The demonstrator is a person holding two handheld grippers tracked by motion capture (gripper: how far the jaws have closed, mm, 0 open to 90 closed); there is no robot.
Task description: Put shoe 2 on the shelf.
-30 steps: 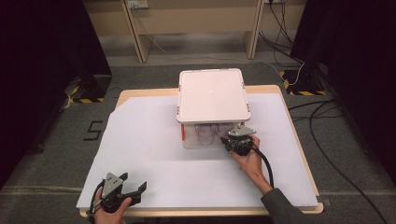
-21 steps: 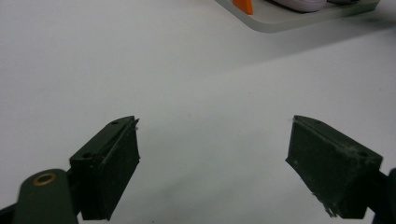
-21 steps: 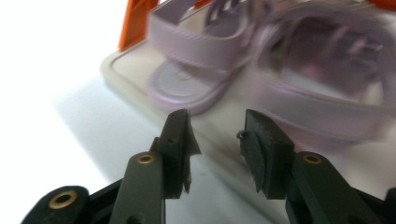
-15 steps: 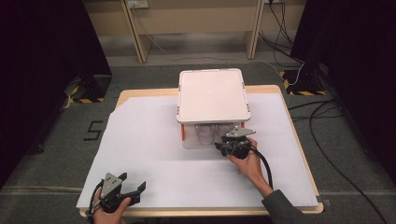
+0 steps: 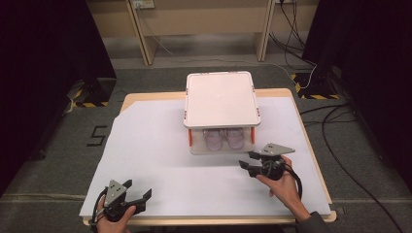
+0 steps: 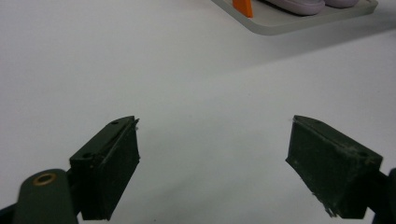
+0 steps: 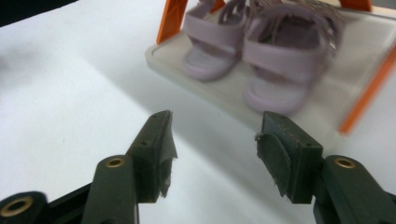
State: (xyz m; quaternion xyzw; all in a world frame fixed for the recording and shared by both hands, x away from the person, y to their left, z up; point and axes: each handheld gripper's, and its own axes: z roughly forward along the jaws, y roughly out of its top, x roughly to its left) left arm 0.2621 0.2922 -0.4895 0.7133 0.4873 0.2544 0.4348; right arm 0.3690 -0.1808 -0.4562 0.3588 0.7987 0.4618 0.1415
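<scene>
A pair of lilac sandals stands side by side on the lower level of a white rack with orange posts, at the middle of the table. My right gripper is open and empty just in front of the rack, a short way off it. In the right gripper view the sandals sit on the rack's base beyond the gripper. My left gripper is open and empty near the front left edge. The left gripper looks over bare white sheet toward the rack's corner.
A white sheet covers the wooden table. The rack's flat top hides most of the sandals from above. Cables lie on the grey floor at the right. Dark curtains flank both sides.
My right gripper has drawn back from the rack's front toward the person and a little to the right. The left gripper has not moved.
</scene>
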